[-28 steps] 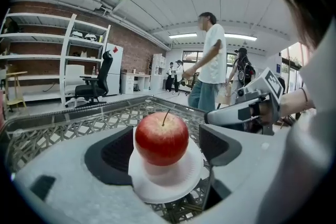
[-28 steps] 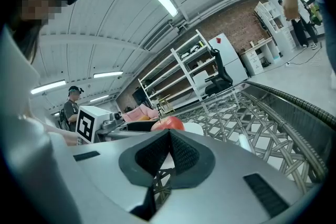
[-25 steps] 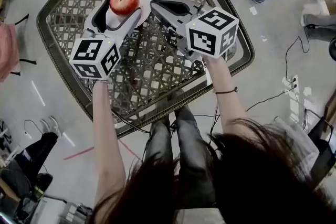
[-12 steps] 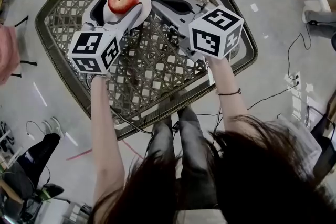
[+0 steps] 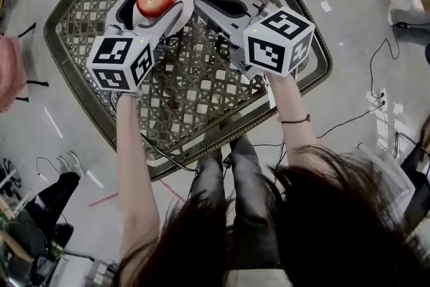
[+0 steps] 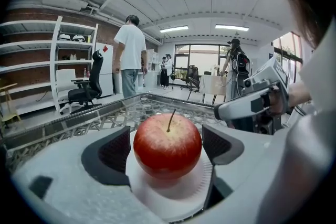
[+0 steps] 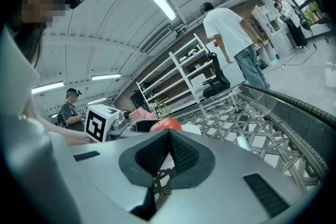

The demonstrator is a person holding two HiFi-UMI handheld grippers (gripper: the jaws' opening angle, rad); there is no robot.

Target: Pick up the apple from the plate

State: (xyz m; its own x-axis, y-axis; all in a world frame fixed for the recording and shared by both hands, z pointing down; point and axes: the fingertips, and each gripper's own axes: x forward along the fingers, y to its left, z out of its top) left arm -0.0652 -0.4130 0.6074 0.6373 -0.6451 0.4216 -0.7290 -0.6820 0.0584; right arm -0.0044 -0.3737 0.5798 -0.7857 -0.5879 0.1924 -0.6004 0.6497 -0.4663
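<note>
The woven-lattice desk [image 5: 195,87] with its glass top spreads under both pairs of jaws and well past their tips. Over it, the left gripper [image 5: 150,8] has just been opening its jaws, and they stand wide, one pad on each side of the fruit with a clear gap at both. The right gripper [image 5: 205,5] hangs just beside it with its jaws pressed together on nothing; from those jaws the fruit sits off to the left, beyond the tips.

The white paper plate [image 6: 173,191] lies beneath the left jaws, its fluted rim reaching under the right-hand pad. On it, centred between the left pads, stands the red apple [image 6: 167,144], upright, with its stem pointing up. It touches neither pad.

The step in hand looks like the approach before the grasp. The left jaws straddle the apple but have not closed. Next they need to close evenly on its widest part, low enough that the round skin does not squirt upward, and then lift straight up. The plate is light and may drag or tip if a pad catches its rim, so the pads should stay clear of it.
</note>
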